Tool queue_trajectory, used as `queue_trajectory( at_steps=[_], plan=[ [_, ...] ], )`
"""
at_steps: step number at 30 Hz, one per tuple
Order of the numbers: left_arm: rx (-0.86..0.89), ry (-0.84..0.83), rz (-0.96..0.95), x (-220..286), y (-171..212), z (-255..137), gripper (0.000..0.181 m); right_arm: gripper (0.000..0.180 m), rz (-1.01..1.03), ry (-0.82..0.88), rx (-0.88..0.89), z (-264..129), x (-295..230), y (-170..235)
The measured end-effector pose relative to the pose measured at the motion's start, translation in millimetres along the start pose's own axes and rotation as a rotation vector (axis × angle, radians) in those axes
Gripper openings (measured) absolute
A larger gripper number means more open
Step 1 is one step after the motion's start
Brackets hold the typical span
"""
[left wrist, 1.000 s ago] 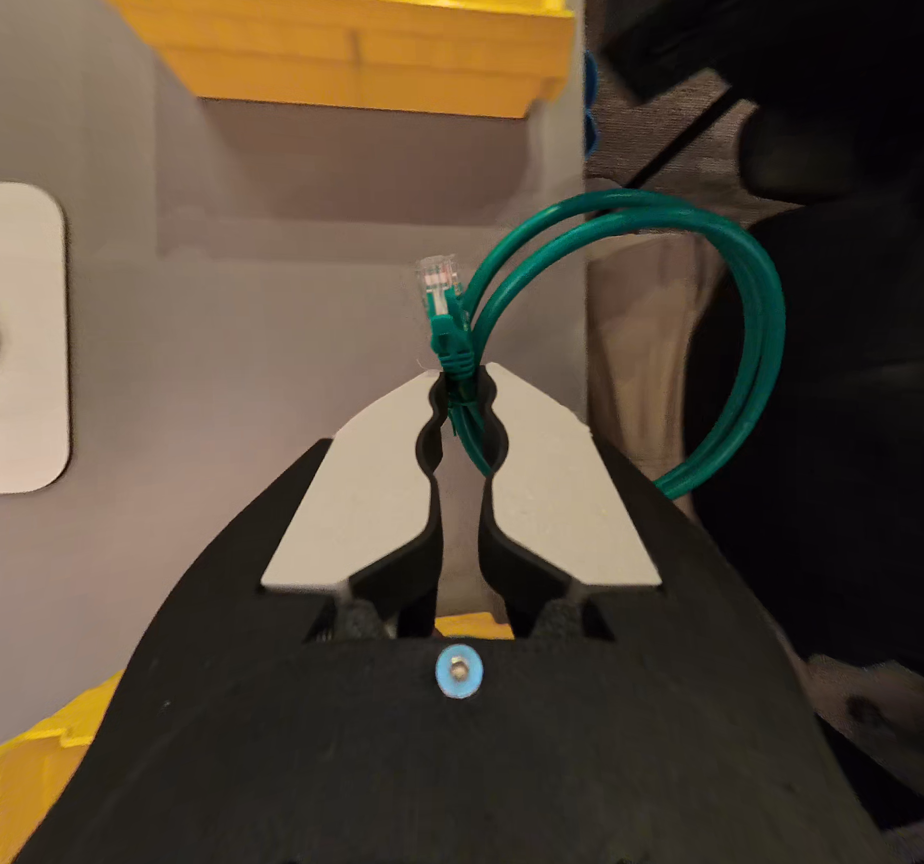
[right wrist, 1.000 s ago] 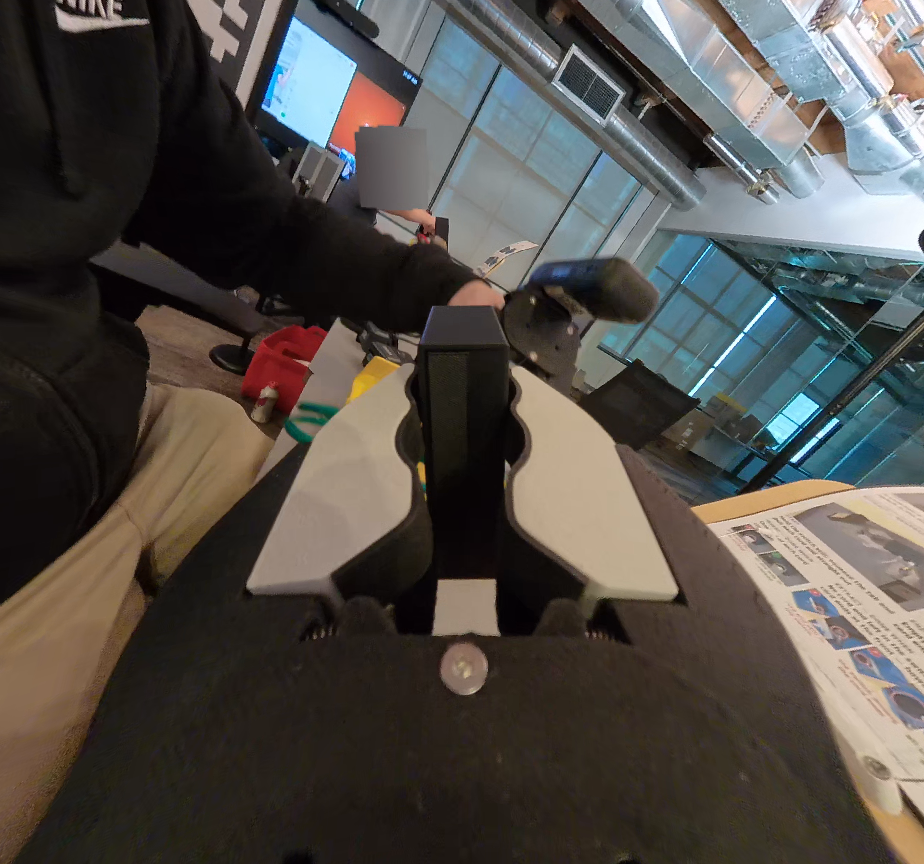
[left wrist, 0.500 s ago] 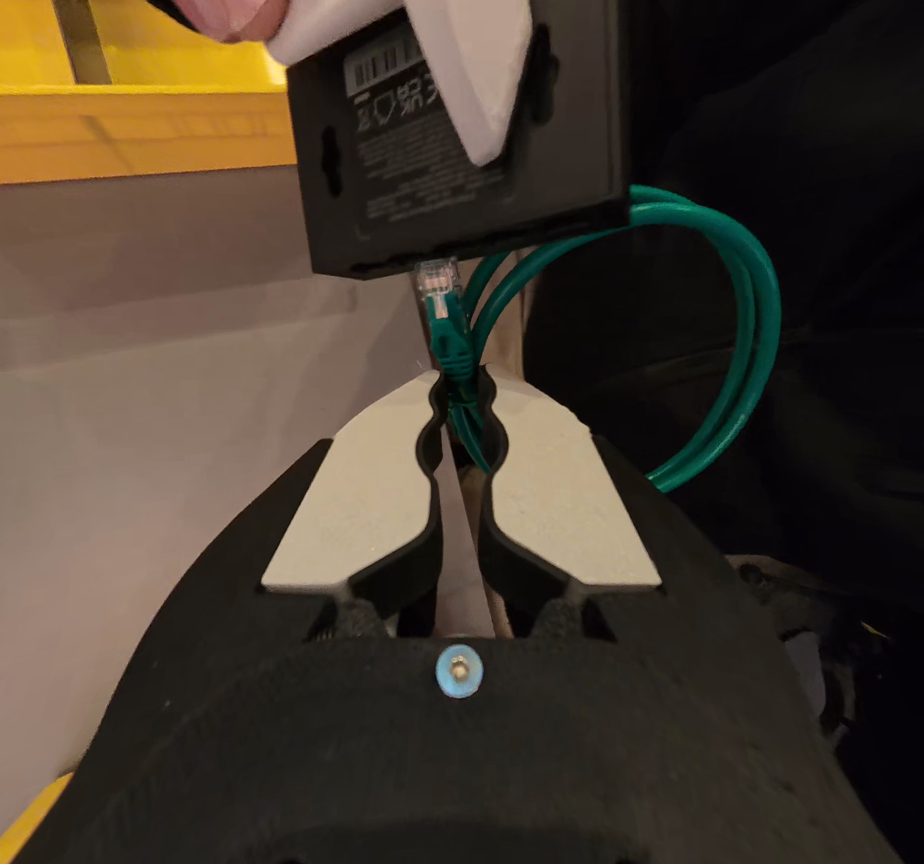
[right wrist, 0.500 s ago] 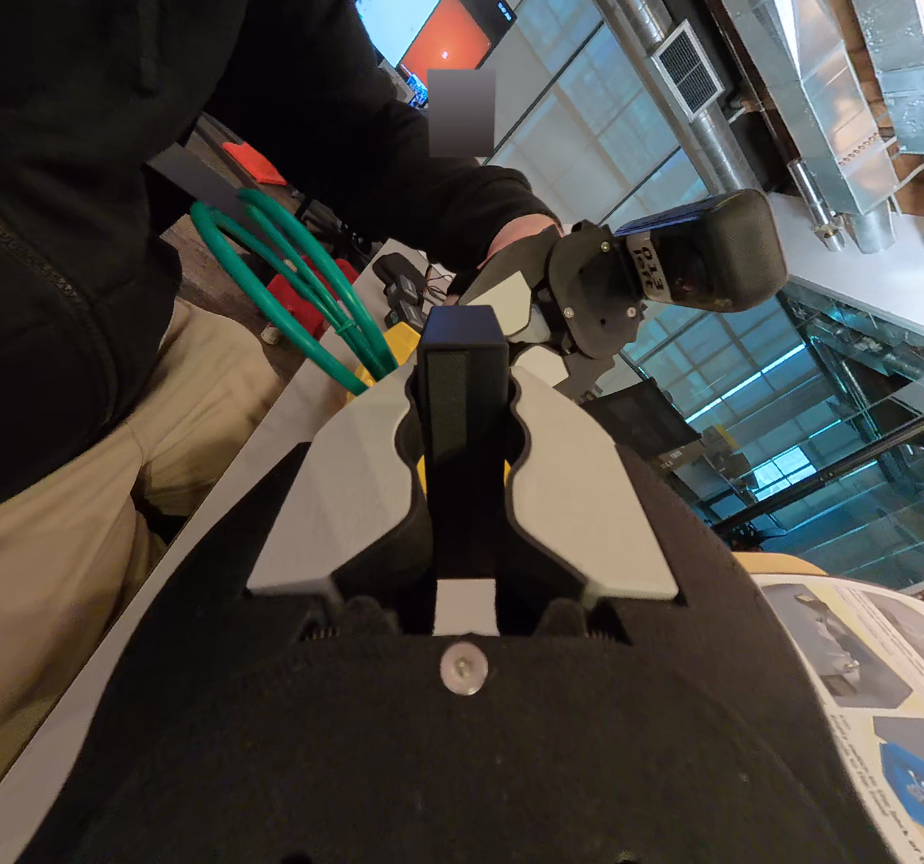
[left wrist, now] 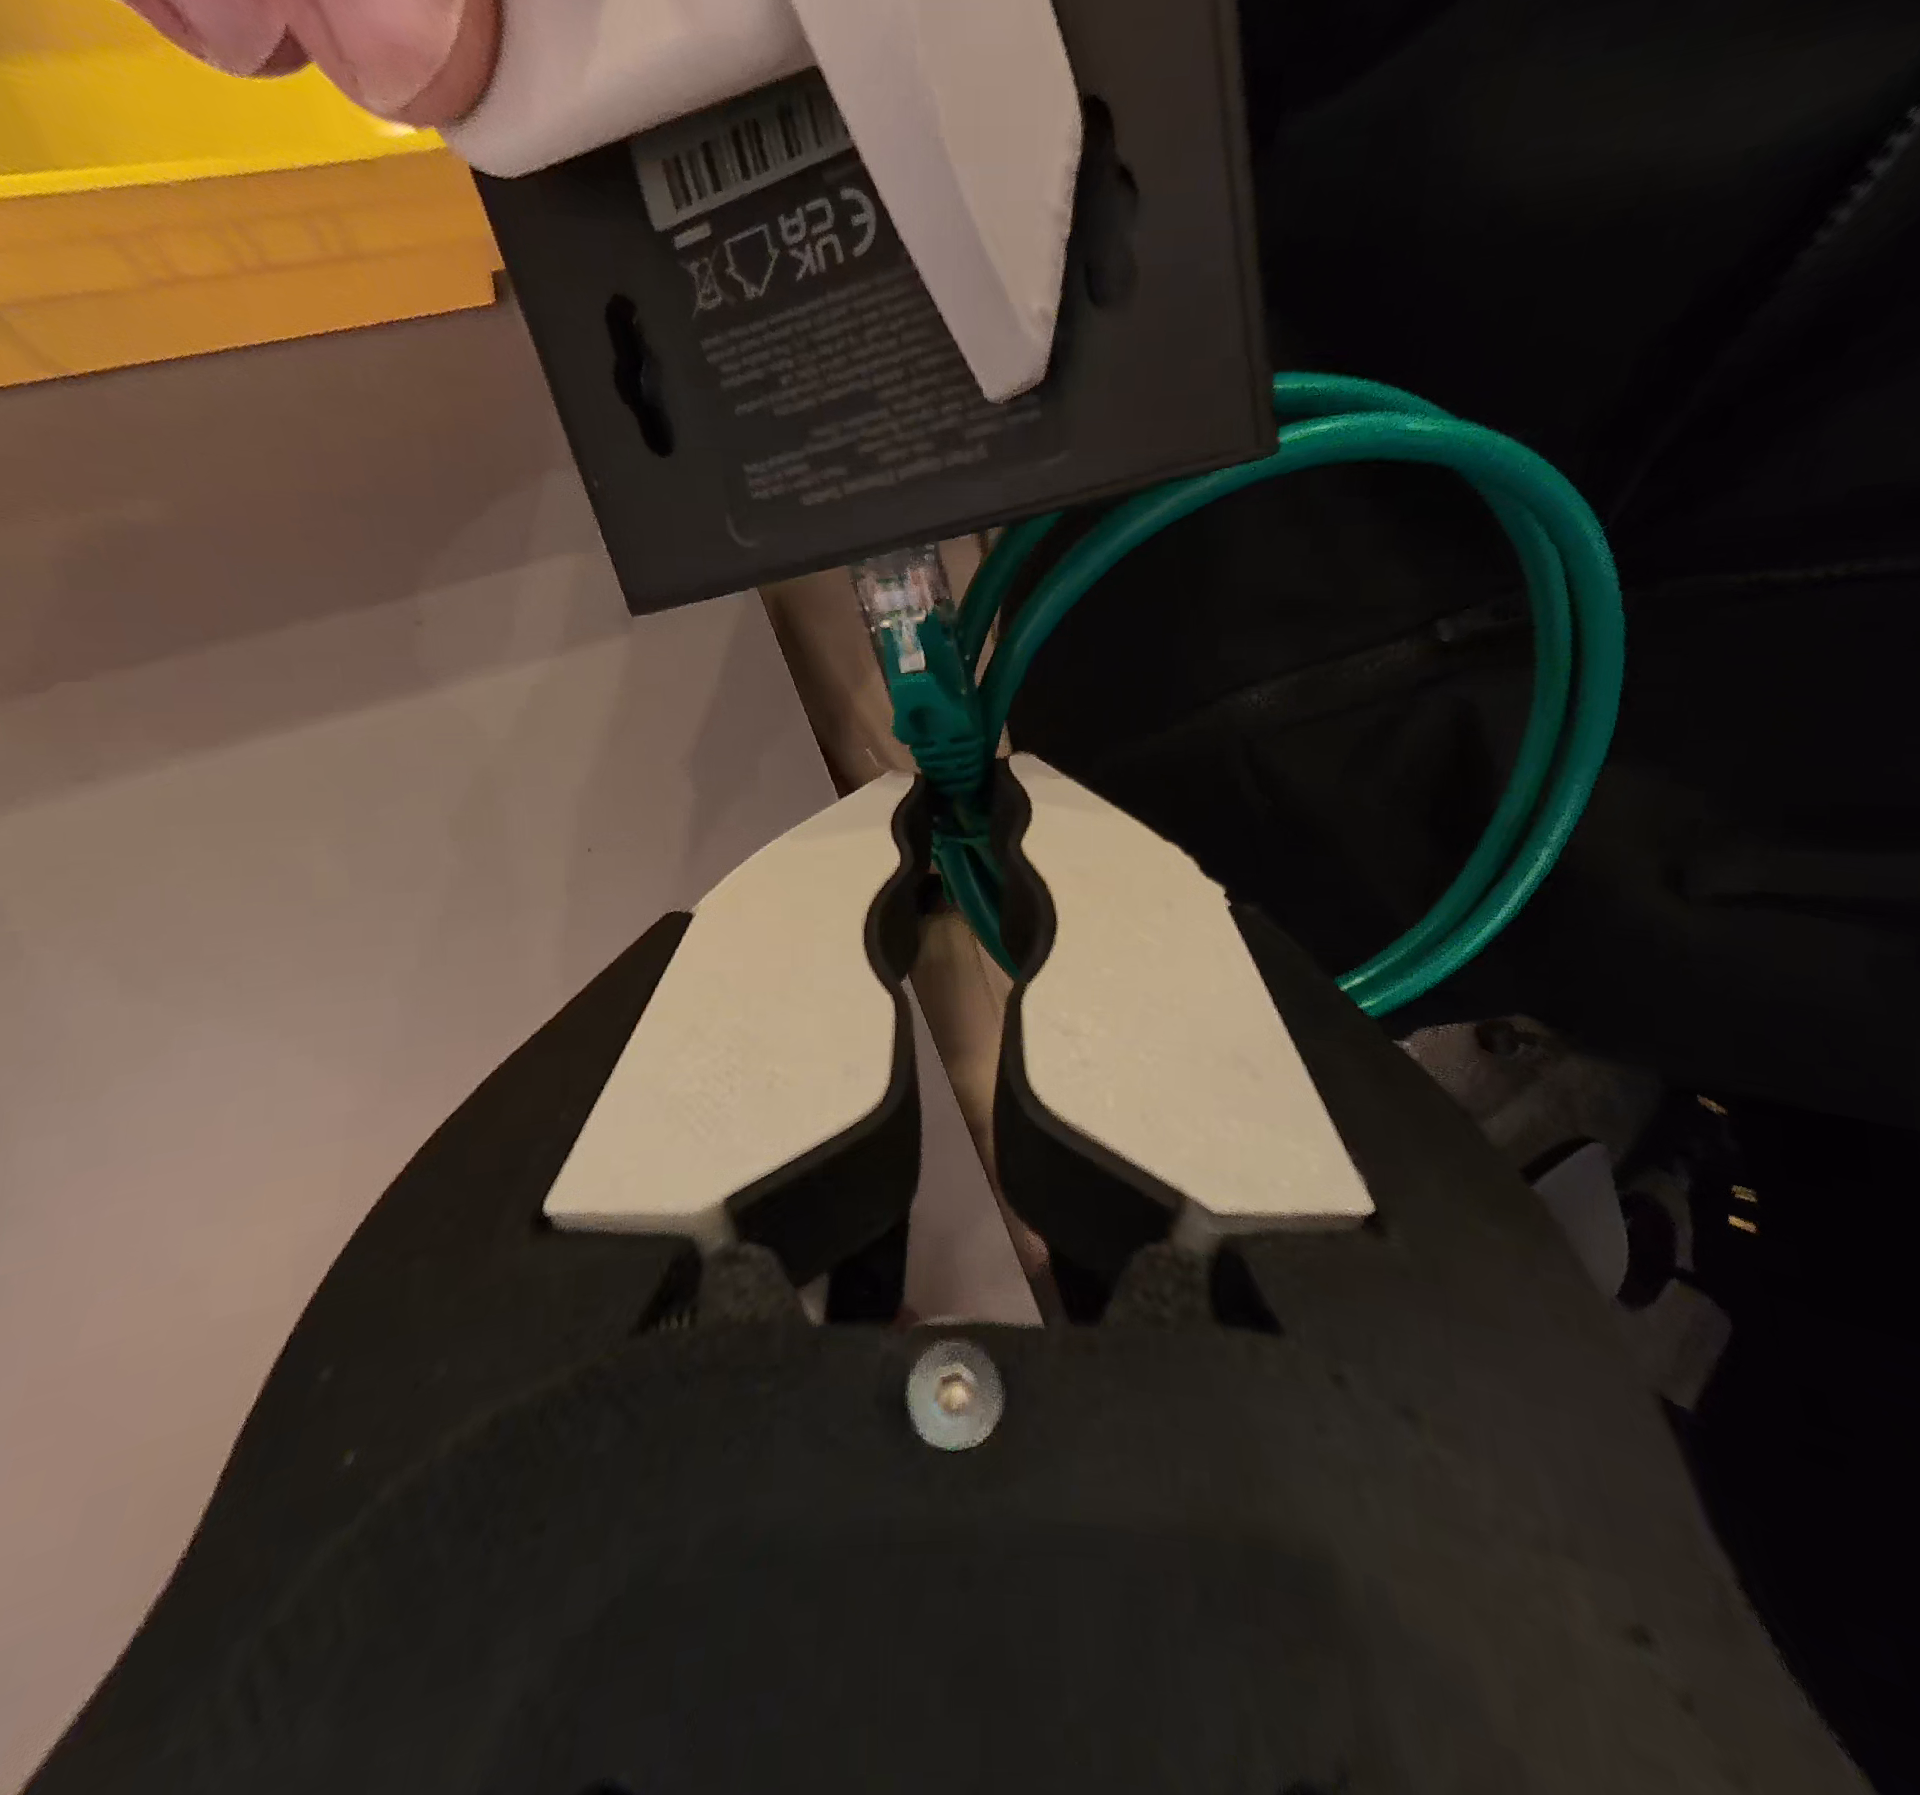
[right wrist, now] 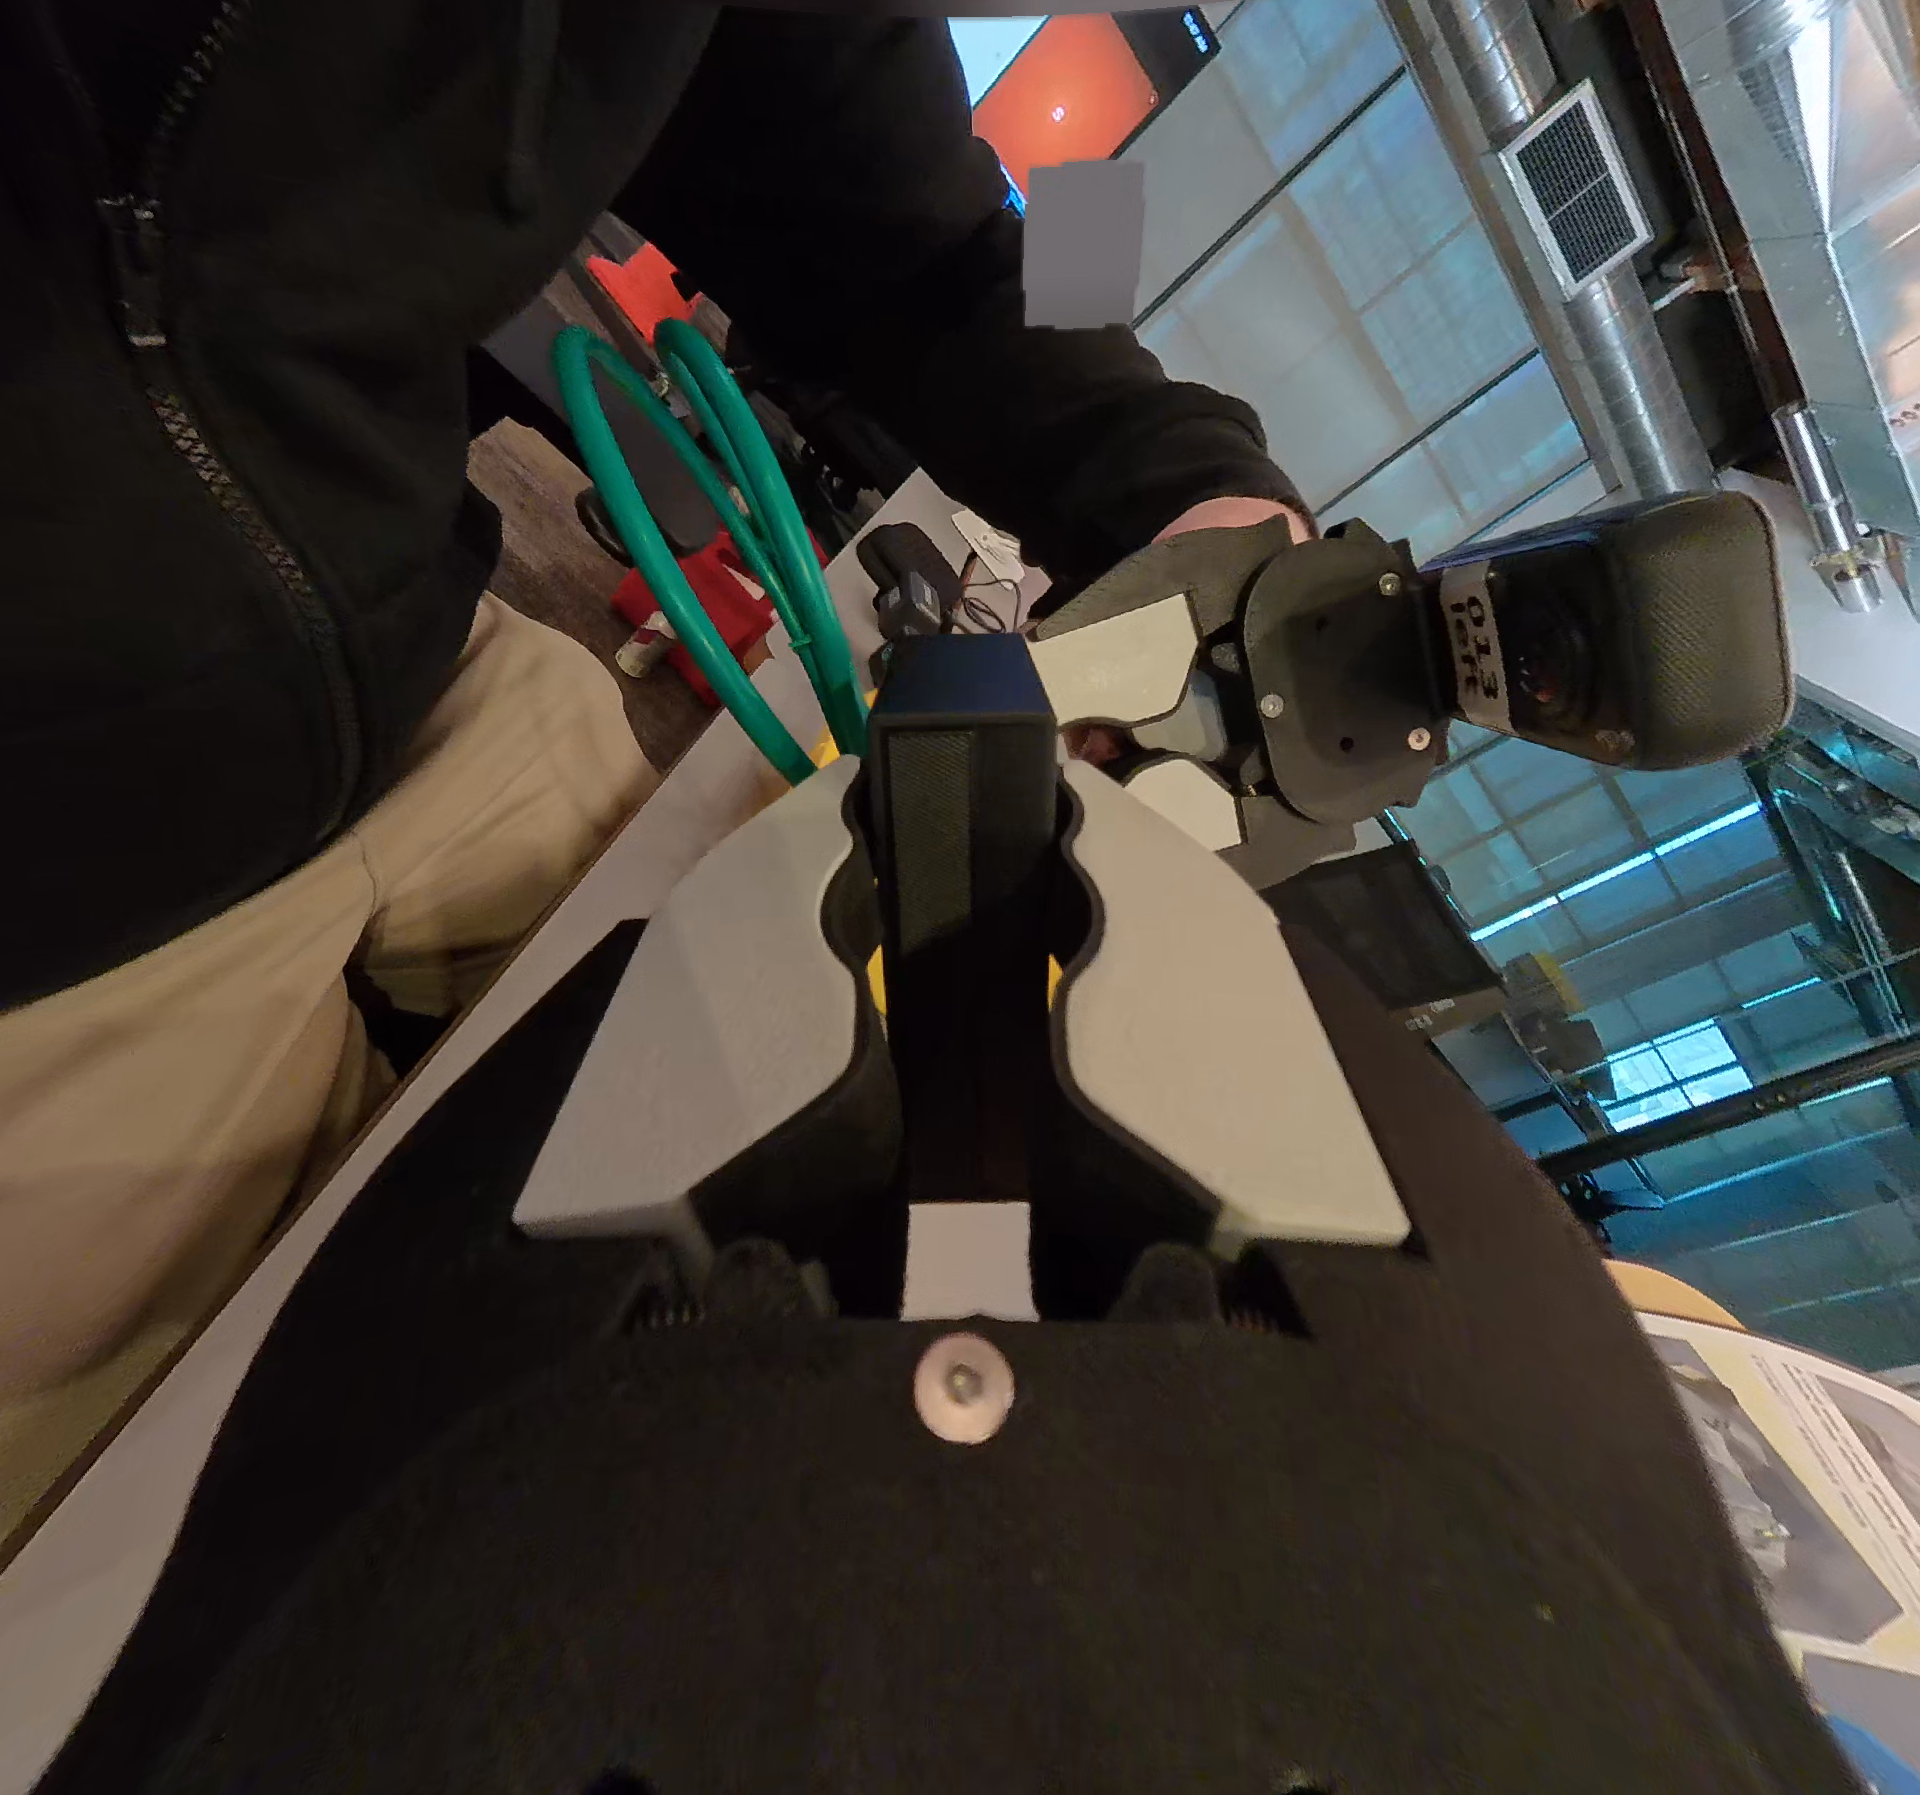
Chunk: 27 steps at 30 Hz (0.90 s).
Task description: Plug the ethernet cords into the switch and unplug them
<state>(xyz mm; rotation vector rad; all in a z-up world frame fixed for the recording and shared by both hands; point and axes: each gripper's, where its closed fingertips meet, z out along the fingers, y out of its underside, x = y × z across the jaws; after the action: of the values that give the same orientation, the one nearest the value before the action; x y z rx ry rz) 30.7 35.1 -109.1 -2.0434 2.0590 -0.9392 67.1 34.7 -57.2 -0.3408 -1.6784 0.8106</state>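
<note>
My left gripper (left wrist: 961, 795) is shut on the green ethernet cord (left wrist: 1496, 665) just behind its boot. The clear plug (left wrist: 899, 597) points up and its tip meets the lower edge of the black switch (left wrist: 831, 395); whether it sits in a port is hidden. The cord loops out to the right. My right gripper (right wrist: 961, 789) is shut on the switch (right wrist: 951, 810), held edge-on, and its white finger (left wrist: 935, 83) shows across the switch's underside. The left gripper (right wrist: 1247, 706) and the green loops (right wrist: 717, 540) show beyond the switch in the right wrist view.
A yellow bin (left wrist: 229, 259) stands on the grey table (left wrist: 312, 810) at the far left. A person in a black jacket (right wrist: 260, 291) and tan trousers sits close behind the cord. Printed sheets (right wrist: 1808, 1496) lie at the right. Red objects (right wrist: 717, 592) sit farther off.
The switch came into the left wrist view from above and closed down onto the plug. The right wrist view swung so the left gripper and cord loops now sit close beyond the switch.
</note>
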Motion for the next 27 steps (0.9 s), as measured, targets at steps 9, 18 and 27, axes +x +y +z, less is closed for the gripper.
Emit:
queue_trajectory(
  at_steps=[9,18,27],
  plan=[
    [-0.033,-0.004,0.024,6,-5,-3,0.010,0.028,-0.009,0.001,0.037,-4,2,-7],
    [-0.035,0.006,0.013,7,-12,-3,0.010,0.028,-0.026,-0.004,0.003,-9,-2,-8],
    [-0.098,0.012,-0.022,5,-2,3,0.010,0.028,-0.039,-0.053,-0.061,-3,-9,-1]
  ],
)
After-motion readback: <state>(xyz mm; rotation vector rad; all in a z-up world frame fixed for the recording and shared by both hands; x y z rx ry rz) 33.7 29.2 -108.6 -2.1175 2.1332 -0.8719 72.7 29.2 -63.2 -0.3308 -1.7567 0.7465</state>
